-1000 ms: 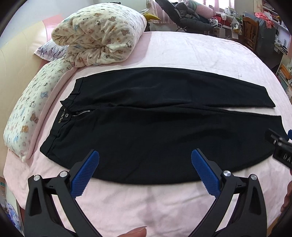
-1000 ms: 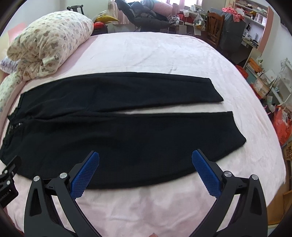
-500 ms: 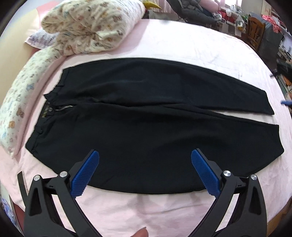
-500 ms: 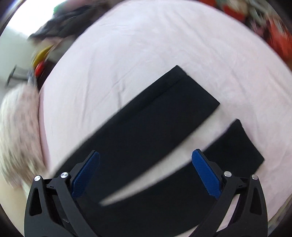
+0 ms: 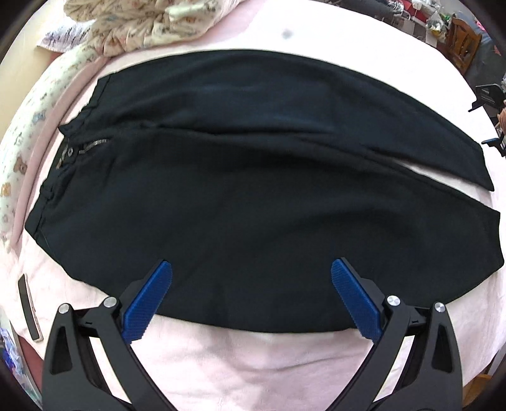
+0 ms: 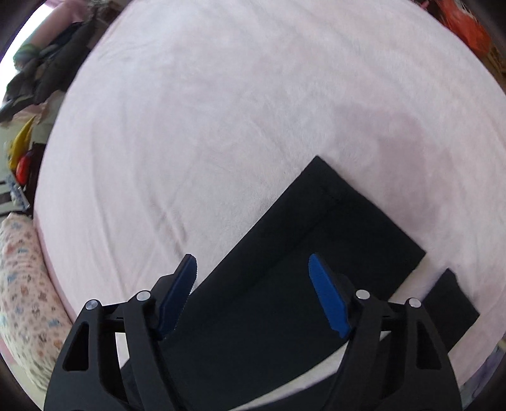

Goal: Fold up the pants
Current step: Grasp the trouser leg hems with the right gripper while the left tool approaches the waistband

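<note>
black pants (image 5: 253, 189) lie spread flat on the pink bed (image 5: 253, 373), front side up, waistband toward the left of the left wrist view, both legs running to the right. zipper (image 5: 93, 146) and button at the waist are visible; the fly looks partly undone, though the fabric is too dark to be sure. the two legs lie side by side, touching near the crotch and parting toward the cuffs, with a wedge of pink sheet showing between them at the right. left gripper (image 5: 251, 298) hangs over the near edge of the near leg, pointing steeply down, its blue pads wide apart with nothing between them; pads not pressing the cloth. a patterned pillow (image 5: 19, 151) sits just beside the waistband along the left bed edge, and a bunched quilt (image 5: 142, 22) with the same sort of print lies beyond it at the head of the bed. a dark flat strip (image 5: 28, 311) rests on the sheet at lower left, apart from the pants. right gripper (image 6: 253, 295) is over the cuff end of the far leg, pointing steeply down; its jaws are closing, at a middling gap, and the black leg shows in the gap beneath them, pads not yet on the cloth. the near leg's cuff shows just right of it. part of the right gripper also shows at the right edge of the left wrist view.
</note>
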Tool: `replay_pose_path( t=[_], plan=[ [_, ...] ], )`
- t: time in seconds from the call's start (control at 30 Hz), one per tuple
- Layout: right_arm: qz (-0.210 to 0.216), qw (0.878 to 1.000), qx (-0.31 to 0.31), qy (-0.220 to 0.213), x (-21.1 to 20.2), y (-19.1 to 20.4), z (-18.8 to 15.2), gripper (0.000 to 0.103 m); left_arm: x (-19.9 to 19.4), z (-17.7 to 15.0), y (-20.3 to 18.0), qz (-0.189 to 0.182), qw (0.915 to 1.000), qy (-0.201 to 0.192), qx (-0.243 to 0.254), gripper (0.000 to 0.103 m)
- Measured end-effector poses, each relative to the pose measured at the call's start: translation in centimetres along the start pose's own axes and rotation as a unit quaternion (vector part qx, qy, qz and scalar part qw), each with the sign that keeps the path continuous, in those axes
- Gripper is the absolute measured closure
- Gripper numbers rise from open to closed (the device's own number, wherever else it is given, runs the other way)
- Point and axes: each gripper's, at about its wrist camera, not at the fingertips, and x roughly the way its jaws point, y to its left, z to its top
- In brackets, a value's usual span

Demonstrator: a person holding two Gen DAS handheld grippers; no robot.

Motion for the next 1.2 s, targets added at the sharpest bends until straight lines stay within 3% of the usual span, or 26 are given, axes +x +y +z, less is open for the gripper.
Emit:
replay_pose_path(
  t=[0.1,0.23,0.5,0.6,0.77,1.0,1.2],
  plan=[
    [-0.011,1.000,0.016,0.005,1.2,0.6,0.0,0.039,0.5,-0.5,0.1,0.006,0.9999,0.010,0.006,0.002],
    [-0.064,0.998,-0.009,0.018,3.4,2.9,0.1,0.043,0.9,-1.0,0.4,0.008,0.9998,0.014,0.008,0.002],
    [-0.119,0.993,-0.005,0.023,5.2,4.7,0.0,0.054,1.8,-1.9,1.8,0.007,0.9987,0.051,-0.007,0.002],
    [-0.139,0.990,-0.020,0.025,5.7,5.2,0.2,0.062,2.1,-2.1,1.9,0.026,0.9983,0.052,0.000,0.002],
    [-0.146,0.988,-0.036,0.015,5.6,5.7,-1.3,0.076,2.4,-2.0,2.3,0.021,0.9981,0.057,-0.011,0.002],
    [-0.065,0.998,-0.004,0.019,3.5,2.6,-1.6,0.099,1.9,-1.3,3.4,-0.019,0.9986,0.043,-0.025,0.002],
    [0.029,0.999,0.033,0.020,1.2,-0.8,-2.4,0.100,1.7,-0.5,3.9,-0.037,0.9974,0.030,-0.053,0.002]
  ],
)
